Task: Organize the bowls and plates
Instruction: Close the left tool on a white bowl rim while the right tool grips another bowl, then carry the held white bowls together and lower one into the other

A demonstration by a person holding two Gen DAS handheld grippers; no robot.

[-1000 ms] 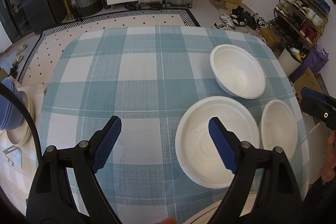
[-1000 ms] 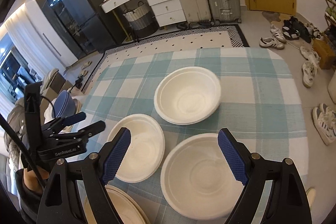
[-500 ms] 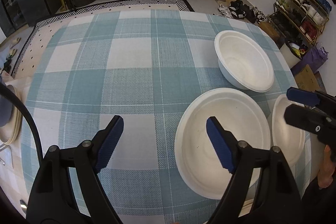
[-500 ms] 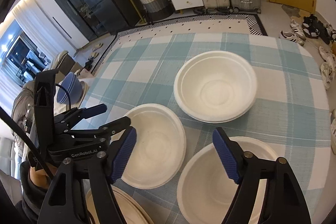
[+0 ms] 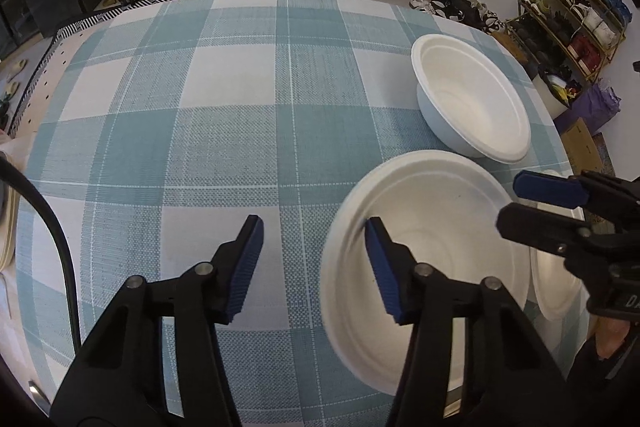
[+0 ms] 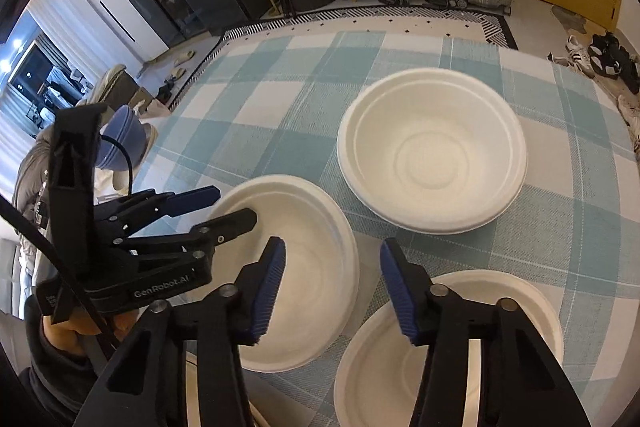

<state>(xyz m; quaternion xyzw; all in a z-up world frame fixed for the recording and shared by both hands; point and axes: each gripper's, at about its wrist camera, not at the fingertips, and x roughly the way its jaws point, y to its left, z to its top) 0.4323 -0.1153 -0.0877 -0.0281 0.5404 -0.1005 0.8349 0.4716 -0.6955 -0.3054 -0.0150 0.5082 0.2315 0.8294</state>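
Left wrist view: the left gripper (image 5: 314,259) points steeply down at the desk (image 5: 224,131), which is covered by a blue-and-white checked cloth. Its jaws have just been closing and stand at a middling gap. The near-left rim of the middle bowl (image 5: 444,223) lies between the fingers (image 5: 382,267), one finger over the inside, the other outside over the cloth. Whether the pads touch the rim cannot be told.

This view alone shows the far bowl (image 5: 476,103) side-on, revealing its deep wall, and a shoe rack (image 5: 576,15) at right. The near bowl (image 5: 556,287) is mostly hidden behind the right gripper (image 5: 524,205).

Right wrist view: the right gripper's (image 6: 332,281) jaws have likewise just been closing, gap middling. The left finger sits over the middle bowl's (image 6: 320,267) interior, the right finger over the near bowl's (image 6: 520,311) far rim. No contact can be confirmed.

Only this view shows all three white bowls whole, the far one (image 6: 432,151) apart from the other two, plus another white rim (image 6: 192,391) at the bottom edge and a stack of blue bowls (image 6: 124,137) off the desk at left.
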